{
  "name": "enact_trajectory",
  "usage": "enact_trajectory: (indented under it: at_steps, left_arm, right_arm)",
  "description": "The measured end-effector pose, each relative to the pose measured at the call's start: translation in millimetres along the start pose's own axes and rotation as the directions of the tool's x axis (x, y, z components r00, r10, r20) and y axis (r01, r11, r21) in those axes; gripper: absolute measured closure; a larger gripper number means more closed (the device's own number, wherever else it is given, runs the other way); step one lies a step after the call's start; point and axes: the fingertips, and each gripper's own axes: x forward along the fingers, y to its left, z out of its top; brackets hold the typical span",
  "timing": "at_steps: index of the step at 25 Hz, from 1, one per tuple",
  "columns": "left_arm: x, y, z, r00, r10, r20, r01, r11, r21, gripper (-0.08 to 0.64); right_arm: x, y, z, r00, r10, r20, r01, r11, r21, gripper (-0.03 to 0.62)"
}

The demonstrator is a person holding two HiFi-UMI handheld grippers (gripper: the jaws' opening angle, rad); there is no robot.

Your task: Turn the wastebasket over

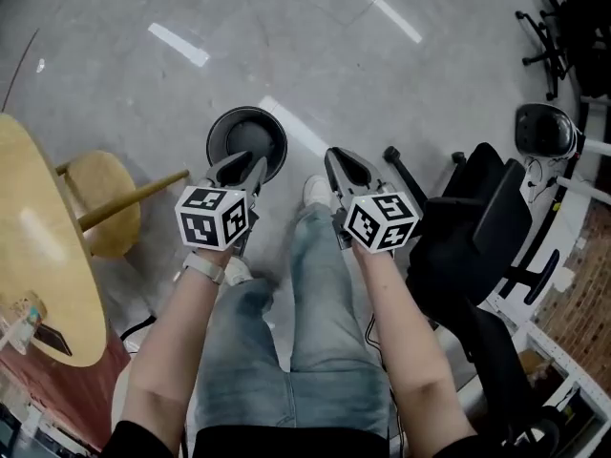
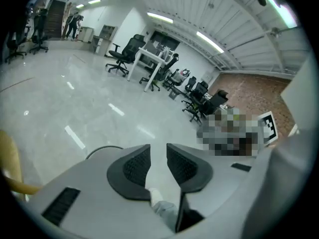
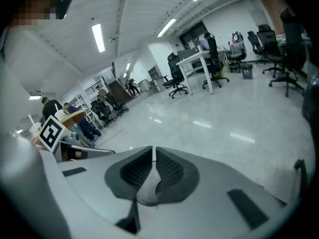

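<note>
Head view: forearms (image 1: 181, 337) parallel, outstretched.

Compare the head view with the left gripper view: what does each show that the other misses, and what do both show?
Only the head view: the wastebasket with its open mouth up, standing upright on the floor, and the person's forearms.
Only the left gripper view: white desks with office chairs across the room, ceiling strip lights, a brick wall, and the left gripper seen head-on, jaws apart with nothing held.
Both: the left gripper, the shiny grey floor, the person's jeans leg and white shoe.
</note>
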Motion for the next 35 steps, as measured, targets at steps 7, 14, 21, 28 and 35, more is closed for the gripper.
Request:
enact_trajectory:
  at_steps: [7,14,21,28,35]
  left_arm:
    - [-132.7,-69.0,79.0,0.977,-0.103,0.185,0.081,0.989,0.124,0.504]
    - [-269.6,-144.7,123.8,0.93,-0.211,0.3,0.117,0.946,0.302,0.529]
    - [-366.6,-218.0,145.9,0.88,-0.286,0.379,0.125,0.91,0.396,0.54]
    - [-415.8,-270.9,149.3,0.862,-0.268,0.43,0.083,0.912,0.401,0.541]
    - [-445.6,-320.4,146.2,0.832,-0.266,0.486,0.037,0.902,0.43,0.541]
  right_arm:
    - [-88.8,100.5,78.2,0.991,0.008,0.136,-0.002,0.999,-0.039,0.58]
    - [-189.4,201.8,131.6,0.957,0.048,0.286,-0.036,0.998,-0.049,0.58]
    - [-275.4,268.7,160.9,0.929,0.118,0.35,-0.085,0.991,-0.106,0.581]
    - [-341.8,310.8,194.2,0.904,0.227,0.361,-0.147,0.961,-0.235,0.58]
    - [-394.2,333.0,200.9,0.876,0.308,0.372,-0.179,0.923,-0.342,0.58]
